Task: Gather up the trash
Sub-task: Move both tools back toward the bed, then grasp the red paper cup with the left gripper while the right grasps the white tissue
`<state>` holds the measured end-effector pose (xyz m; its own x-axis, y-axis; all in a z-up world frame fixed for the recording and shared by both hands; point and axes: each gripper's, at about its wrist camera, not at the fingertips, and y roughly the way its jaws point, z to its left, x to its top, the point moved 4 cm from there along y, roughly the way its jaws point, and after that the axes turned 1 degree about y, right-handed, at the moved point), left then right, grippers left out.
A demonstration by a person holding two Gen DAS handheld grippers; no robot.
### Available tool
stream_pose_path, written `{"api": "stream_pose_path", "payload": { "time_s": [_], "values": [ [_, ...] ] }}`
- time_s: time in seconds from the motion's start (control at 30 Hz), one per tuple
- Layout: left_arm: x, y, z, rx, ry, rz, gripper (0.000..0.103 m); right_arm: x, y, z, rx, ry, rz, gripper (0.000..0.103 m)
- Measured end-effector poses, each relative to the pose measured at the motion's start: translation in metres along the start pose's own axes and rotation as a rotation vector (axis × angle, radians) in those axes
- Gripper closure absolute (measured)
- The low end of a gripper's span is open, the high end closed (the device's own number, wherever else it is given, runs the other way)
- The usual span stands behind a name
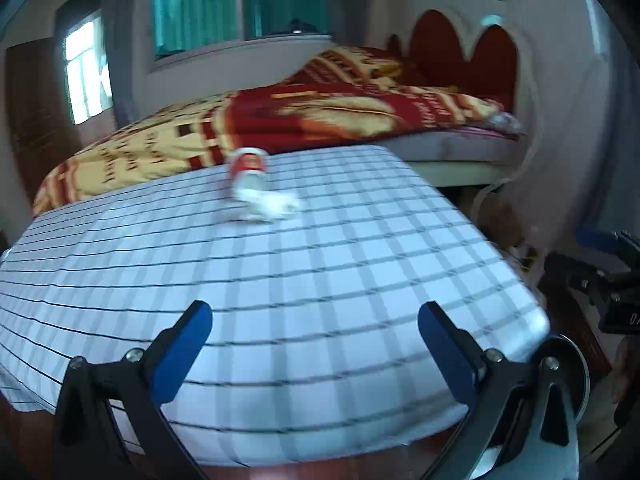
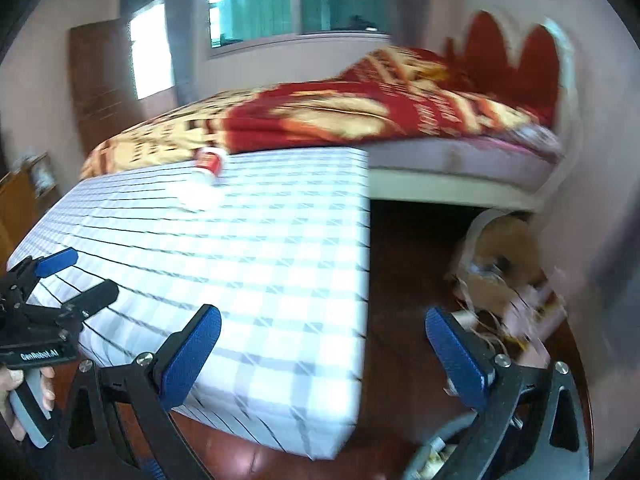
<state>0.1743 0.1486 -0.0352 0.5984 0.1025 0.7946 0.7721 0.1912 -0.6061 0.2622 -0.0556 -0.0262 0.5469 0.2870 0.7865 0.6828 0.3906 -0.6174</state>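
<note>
- Toward the far edge of the checked worktop point(image 1: 280, 280), close to the bed point(image 1: 320, 116), a red-and-white cup point(image 1: 249, 166) lies beside crumpled white paper point(image 1: 272, 204); motion blur hides whether they touch.
- Neither piece of trash has been collected yet, so the task looks barely begun.
- The left gripper point(image 1: 316, 344) hangs over the near edge, fingers wide apart and empty, well short of the cup.
- The right gripper point(image 2: 324, 346) is likewise spread and empty, over the worktop's right edge and the floor.
- A bin rim point(image 2: 424, 456) seems to show below the right gripper, probably where the trash belongs.
</note>
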Motion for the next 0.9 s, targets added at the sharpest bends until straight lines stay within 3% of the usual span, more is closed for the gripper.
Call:
{"api": "stream_pose_path", "payload": {
  "time_s": [0.13,0.27,0.43,0.63,0.8,0.87,0.9],
  "values": [
    [0.006,0.015,0.041,0.042,-0.043,0.010,0.000,0.037,0.049,0.057,0.081,-0.108,0.020,0.001],
    [0.011,0.034,0.071,0.076,-0.063,0.026,0.000,0.059,0.095,0.098,0.138,-0.182,0.060,0.013],
    [0.019,0.060,0.104,0.090,-0.104,0.040,0.000,0.076,0.153,0.144,0.179,-0.271,0.110,0.019],
    [0.028,0.091,0.121,0.082,-0.128,0.064,0.000,0.085,0.218,0.166,0.203,-0.293,0.183,0.032],
    [0.036,0.111,0.128,0.086,-0.123,0.076,0.000,0.094,0.248,0.179,0.222,-0.302,0.195,0.035],
    [0.039,0.118,0.130,0.080,-0.127,0.081,0.000,0.097,0.258,0.181,0.242,-0.299,0.204,0.055],
    [0.041,0.122,0.130,0.073,-0.131,0.082,0.000,0.098,0.261,0.181,0.256,-0.292,0.211,0.055]
  ]
}}
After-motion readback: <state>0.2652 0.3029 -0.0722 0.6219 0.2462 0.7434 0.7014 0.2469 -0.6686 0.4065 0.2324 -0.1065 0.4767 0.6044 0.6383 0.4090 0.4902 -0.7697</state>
